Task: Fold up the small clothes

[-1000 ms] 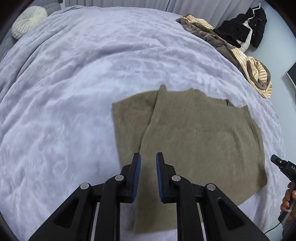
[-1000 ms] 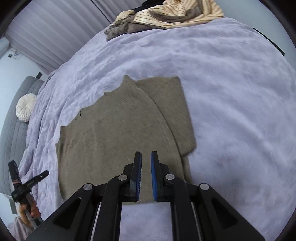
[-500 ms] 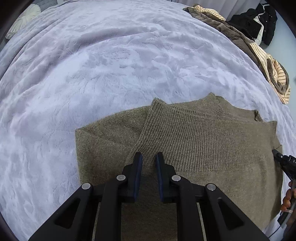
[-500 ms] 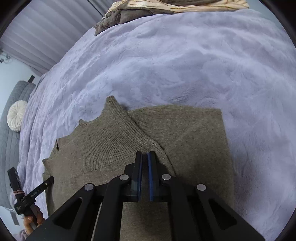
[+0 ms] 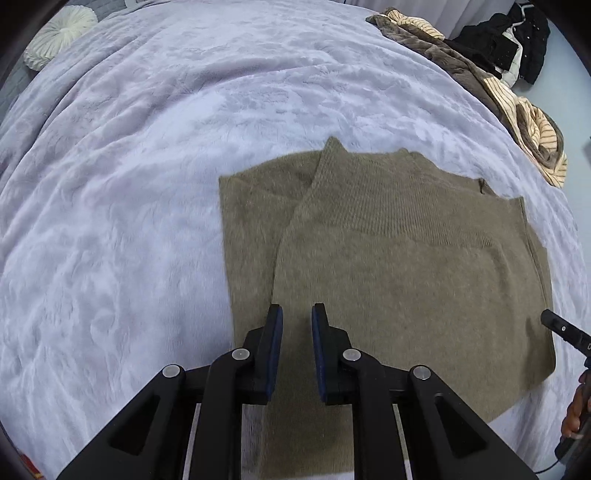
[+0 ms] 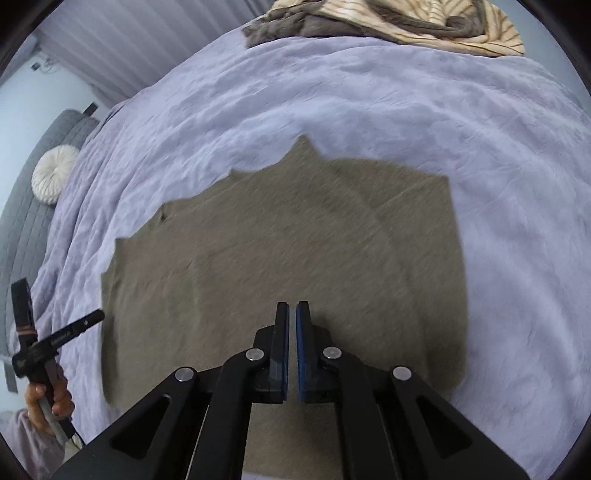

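Note:
An olive-brown knit sweater [image 5: 406, 277] lies flat on the lavender bedspread [image 5: 129, 184], with one sleeve folded across its body. My left gripper [image 5: 297, 314] hovers over the sweater's near left part, its jaws almost shut with a narrow gap and nothing in it. Above the sweater's [image 6: 277, 258] near edge hangs my right gripper [image 6: 293, 306]. Its jaws are opening from closed, with only a thin slit between the blue pads and no cloth in them. Each view shows the other gripper at its edge, held by a hand [image 6: 48, 398].
A heap of striped and brown clothes [image 5: 517, 107] lies at the far edge of the bed [image 6: 388, 18]. A black garment [image 5: 517, 40] hangs beyond it. A round white cushion [image 6: 55, 173] rests against the grey headboard [image 6: 33, 206].
Half a second ago both grippers were low and close over the sweater's ribbed part; both have since pulled back. The right jaws closed fully, then parted to a slit. The sweater lies as before.

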`<state>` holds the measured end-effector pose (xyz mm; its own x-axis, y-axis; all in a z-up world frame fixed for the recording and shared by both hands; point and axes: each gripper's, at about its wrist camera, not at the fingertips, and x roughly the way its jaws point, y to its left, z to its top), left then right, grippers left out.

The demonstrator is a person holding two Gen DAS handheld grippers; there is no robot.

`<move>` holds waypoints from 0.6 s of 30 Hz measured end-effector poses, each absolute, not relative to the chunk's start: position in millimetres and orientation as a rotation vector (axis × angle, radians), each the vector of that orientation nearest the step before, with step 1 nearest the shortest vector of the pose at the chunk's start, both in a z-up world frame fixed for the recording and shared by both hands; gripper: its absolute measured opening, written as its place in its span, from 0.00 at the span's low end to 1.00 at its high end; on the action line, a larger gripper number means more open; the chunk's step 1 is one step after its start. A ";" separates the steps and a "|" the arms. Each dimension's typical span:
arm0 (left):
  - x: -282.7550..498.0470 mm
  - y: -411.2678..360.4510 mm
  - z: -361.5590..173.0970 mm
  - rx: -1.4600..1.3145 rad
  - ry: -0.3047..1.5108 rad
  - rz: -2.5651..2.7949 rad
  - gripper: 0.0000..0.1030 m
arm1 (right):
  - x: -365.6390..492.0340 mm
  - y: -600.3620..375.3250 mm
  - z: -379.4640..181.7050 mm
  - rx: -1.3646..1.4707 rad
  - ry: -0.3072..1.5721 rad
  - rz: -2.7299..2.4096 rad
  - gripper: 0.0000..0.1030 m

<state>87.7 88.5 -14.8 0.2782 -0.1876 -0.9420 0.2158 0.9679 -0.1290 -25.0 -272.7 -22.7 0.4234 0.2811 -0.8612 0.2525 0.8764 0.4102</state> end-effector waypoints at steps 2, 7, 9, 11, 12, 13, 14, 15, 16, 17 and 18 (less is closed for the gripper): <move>67.9 86.7 -23.4 0.065 1.284 -0.267 0.17 | -38.1 -241.7 -27.0 0.500 1.182 0.081 0.04; 33.3 97.2 -45.2 0.038 1.353 -0.277 0.17 | -63.5 -200.4 -58.7 0.480 1.269 0.106 0.04; 25.2 100.0 -43.7 0.029 1.357 -0.284 0.17 | -70.7 -199.7 -62.9 0.502 1.259 0.090 0.04; 18.7 103.6 -41.6 0.009 1.364 -0.283 0.17 | -75.3 -203.0 -62.7 0.534 1.261 0.076 0.04; 16.3 105.3 -41.0 0.003 1.367 -0.281 0.17 | -80.0 -203.2 -61.5 0.546 1.265 0.072 0.04; 13.8 106.2 -39.4 0.003 1.368 -0.280 0.17 | -81.4 -202.7 -60.1 0.547 1.271 0.069 0.04; 11.7 106.7 -37.9 0.007 1.369 -0.278 0.17 | -81.8 -201.1 -58.0 0.536 1.278 0.067 0.04; 9.5 106.5 -36.4 0.015 1.371 -0.276 0.17 | -82.9 -200.4 -54.2 0.521 1.285 0.065 0.04; 7.5 105.8 -35.1 0.029 1.374 -0.272 0.17 | -83.4 -198.5 -51.6 0.512 1.290 0.065 0.04; 5.5 104.8 -33.7 0.045 1.376 -0.267 0.17 | -83.5 -196.4 -49.1 0.508 1.296 0.066 0.04; 3.4 104.6 -33.1 0.059 1.374 -0.261 0.17 | -84.5 -194.7 -46.8 0.508 1.304 0.067 0.04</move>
